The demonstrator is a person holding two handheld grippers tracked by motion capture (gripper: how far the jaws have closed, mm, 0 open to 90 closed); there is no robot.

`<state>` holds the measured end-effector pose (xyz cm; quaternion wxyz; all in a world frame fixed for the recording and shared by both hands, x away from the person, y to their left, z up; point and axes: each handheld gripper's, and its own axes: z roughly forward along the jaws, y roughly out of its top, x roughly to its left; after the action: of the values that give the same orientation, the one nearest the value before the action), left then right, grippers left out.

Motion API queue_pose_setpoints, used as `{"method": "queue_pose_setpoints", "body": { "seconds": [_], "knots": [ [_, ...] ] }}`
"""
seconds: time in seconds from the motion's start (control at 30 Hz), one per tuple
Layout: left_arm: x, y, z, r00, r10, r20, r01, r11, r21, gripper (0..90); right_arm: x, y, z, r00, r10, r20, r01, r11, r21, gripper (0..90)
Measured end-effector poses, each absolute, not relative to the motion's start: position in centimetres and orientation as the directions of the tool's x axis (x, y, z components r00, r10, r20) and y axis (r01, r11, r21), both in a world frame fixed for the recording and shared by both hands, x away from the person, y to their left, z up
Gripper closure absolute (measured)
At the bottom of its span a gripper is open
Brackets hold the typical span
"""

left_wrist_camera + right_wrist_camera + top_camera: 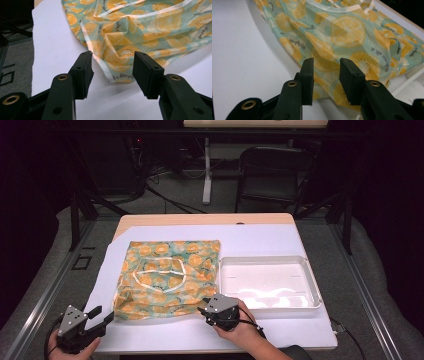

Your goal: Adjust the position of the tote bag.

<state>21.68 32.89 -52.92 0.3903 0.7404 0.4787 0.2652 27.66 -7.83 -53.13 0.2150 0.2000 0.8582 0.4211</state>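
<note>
tongs (101,314) (202,310) flank bag (167,276) near edge, flat.

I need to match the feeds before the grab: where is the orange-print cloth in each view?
High view: the orange-print cloth lies left of centre on the white sheet.
Left gripper view: its corner lies ahead, between open jaws.
Right gripper view: its edge sits between the jaws.
Shared landmark: the cloth's white trim.

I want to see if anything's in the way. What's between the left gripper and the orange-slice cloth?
Nothing. In the left gripper view, the left gripper has its jaws open, with bare white table cover reaching up to the cloth's near corner.
</note>
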Motion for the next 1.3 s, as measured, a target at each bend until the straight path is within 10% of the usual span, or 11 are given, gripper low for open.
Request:
{"method": "queue_pose_setpoints", "body": {
  "seconds": [1.3],
  "knots": [
    [20.1,33.8,-53.0,0.361,0.932,0.019,0.513,-0.216,0.831,48.7,29.5,-6.4,-53.6,-0.814,0.511,-0.276,0.125,0.618,0.776,50.0]
  ]
}}
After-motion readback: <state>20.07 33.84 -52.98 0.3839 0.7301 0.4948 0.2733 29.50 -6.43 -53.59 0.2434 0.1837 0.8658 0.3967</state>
